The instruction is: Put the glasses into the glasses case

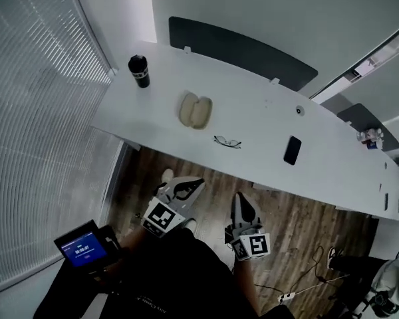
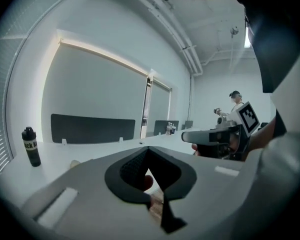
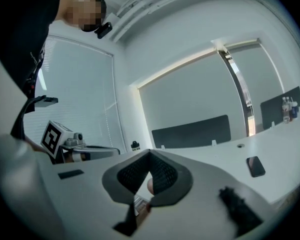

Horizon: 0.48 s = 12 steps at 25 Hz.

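White table (image 1: 259,108) carries the glasses (image 1: 227,141) close to its near edge, a little apart from the open beige case (image 1: 195,110), which lies further in towards the far edge. A black bottle (image 1: 139,71) stands by the left end and a phone (image 1: 292,149) lies near the near edge. The left gripper (image 1: 193,185) and right gripper (image 1: 242,201) hang short of that edge over the wood floor (image 1: 299,218) (neither touches the table), each with jaws closed together on nothing.
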Each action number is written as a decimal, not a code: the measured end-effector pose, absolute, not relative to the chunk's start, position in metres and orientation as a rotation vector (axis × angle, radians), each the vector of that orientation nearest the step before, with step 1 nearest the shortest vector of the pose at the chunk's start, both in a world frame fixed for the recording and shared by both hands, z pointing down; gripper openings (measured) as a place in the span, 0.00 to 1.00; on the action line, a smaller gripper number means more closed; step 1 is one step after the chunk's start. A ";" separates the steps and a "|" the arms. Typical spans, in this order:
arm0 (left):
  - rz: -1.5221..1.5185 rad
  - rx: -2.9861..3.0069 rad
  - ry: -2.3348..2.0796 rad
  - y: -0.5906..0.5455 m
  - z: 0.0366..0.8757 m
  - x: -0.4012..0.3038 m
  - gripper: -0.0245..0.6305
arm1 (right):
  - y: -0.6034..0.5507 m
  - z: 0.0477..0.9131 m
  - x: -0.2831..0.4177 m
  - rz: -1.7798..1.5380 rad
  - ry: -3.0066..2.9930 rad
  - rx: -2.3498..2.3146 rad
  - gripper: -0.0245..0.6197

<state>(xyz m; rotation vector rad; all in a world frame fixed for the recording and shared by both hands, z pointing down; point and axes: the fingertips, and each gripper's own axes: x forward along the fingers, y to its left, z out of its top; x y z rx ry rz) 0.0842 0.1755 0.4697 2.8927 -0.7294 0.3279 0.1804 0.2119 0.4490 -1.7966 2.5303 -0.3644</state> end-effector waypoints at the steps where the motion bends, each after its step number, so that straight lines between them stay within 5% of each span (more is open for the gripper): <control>1: 0.329 2.873 -0.768 0.169 0.472 0.079 0.05 | 0.206 0.449 0.179 -0.386 2.546 -1.791 0.05; 12: 0.431 2.873 -0.634 0.057 0.485 0.054 0.04 | 0.103 0.459 0.162 -0.420 2.510 -1.951 0.05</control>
